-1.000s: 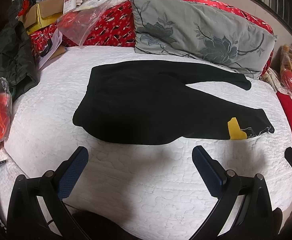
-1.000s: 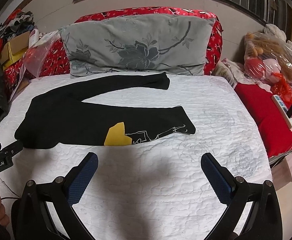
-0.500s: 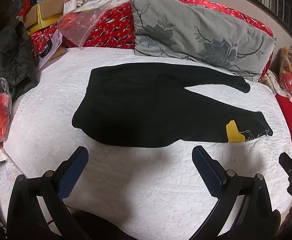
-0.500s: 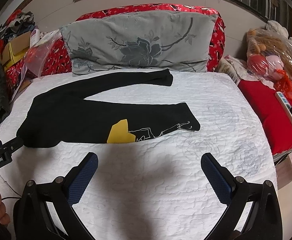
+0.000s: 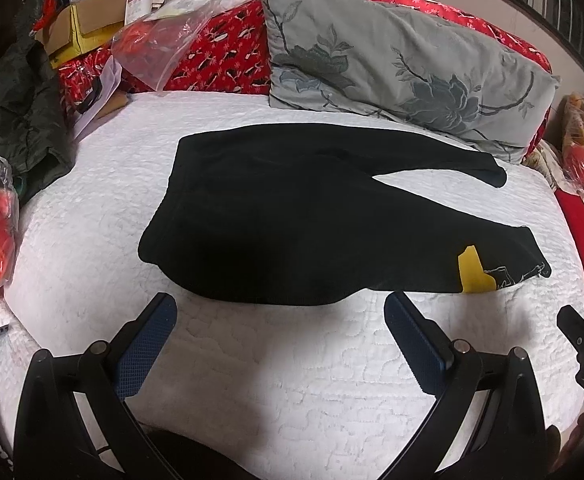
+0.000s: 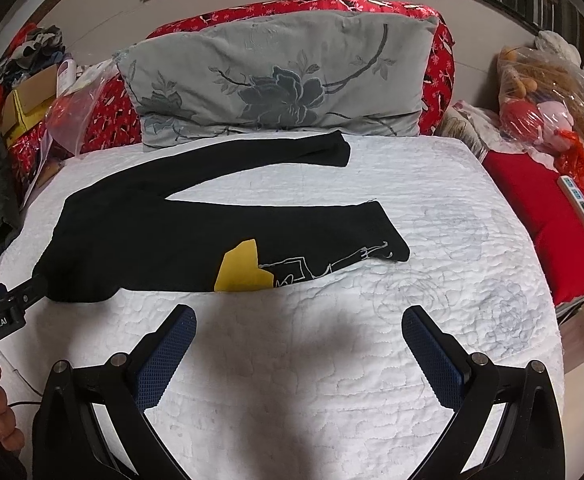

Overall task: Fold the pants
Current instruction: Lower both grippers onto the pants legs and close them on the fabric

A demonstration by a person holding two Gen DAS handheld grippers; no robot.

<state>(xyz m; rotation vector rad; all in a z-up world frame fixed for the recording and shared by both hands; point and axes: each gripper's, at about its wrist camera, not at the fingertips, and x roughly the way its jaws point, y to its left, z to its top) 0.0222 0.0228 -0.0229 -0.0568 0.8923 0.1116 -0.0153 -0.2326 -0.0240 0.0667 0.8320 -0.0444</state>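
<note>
Black pants (image 5: pixel 292 216) lie flat on the white quilted bed (image 5: pixel 276 368), waist to the left and the two legs spread apart to the right. The near leg has a yellow patch (image 5: pixel 471 270) and a white line print near its hem. The pants also show in the right wrist view (image 6: pixel 152 236). My left gripper (image 5: pixel 280 344) is open and empty, just short of the pants' near edge. My right gripper (image 6: pixel 297 352) is open and empty, just short of the near leg and its yellow patch (image 6: pixel 242 266).
A grey floral pillow (image 6: pixel 280 80) leans on a red headboard behind the pants. Boxes, plastic bags and dark clothes (image 5: pixel 16 108) crowd the left side. A red cushion with a power strip (image 6: pixel 579 212) and bagged toys (image 6: pixel 551 96) stand to the right.
Both grippers have moved slightly forward toward the pants, which now look a little nearer. Both jaws stay open and the pants lie as before.
</note>
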